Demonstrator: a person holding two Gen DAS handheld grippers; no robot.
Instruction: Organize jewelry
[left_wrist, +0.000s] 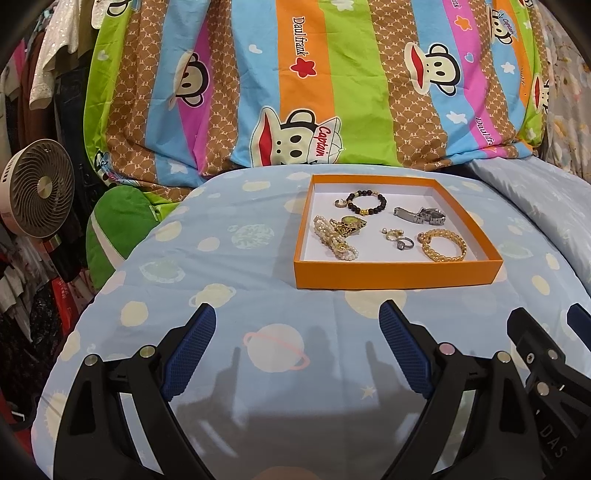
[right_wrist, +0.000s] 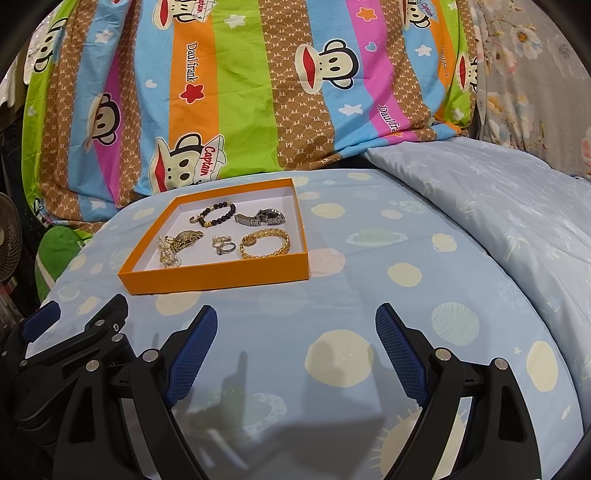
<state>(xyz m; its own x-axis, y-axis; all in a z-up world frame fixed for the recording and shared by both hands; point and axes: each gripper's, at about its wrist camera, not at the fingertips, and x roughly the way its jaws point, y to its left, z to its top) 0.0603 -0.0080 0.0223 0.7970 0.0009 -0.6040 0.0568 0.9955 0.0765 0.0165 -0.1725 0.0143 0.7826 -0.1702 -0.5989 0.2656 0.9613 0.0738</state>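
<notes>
Left gripper (left_wrist: 297, 345), right gripper (right_wrist: 296, 345): fingers wide, empty, above the bed's near edge. Orange tray (left_wrist: 399, 274), mid-bed: gold bangle (left_wrist: 442, 246) near-right corner, pearl bracelet (left_wrist: 337, 240) on gold watch (left_wrist: 349, 223). Risk: tangled pieces lifting together; soft bedding tipping tray.

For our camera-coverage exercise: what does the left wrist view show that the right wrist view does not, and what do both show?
Only the left wrist view shows the whole round fan and hanging clothes beside it. Only the right wrist view shows the floral fabric at far right. Both show the orange tray holding a black bead bracelet, silver watch and gold bracelet, on the blue planet-print sheet.
</notes>
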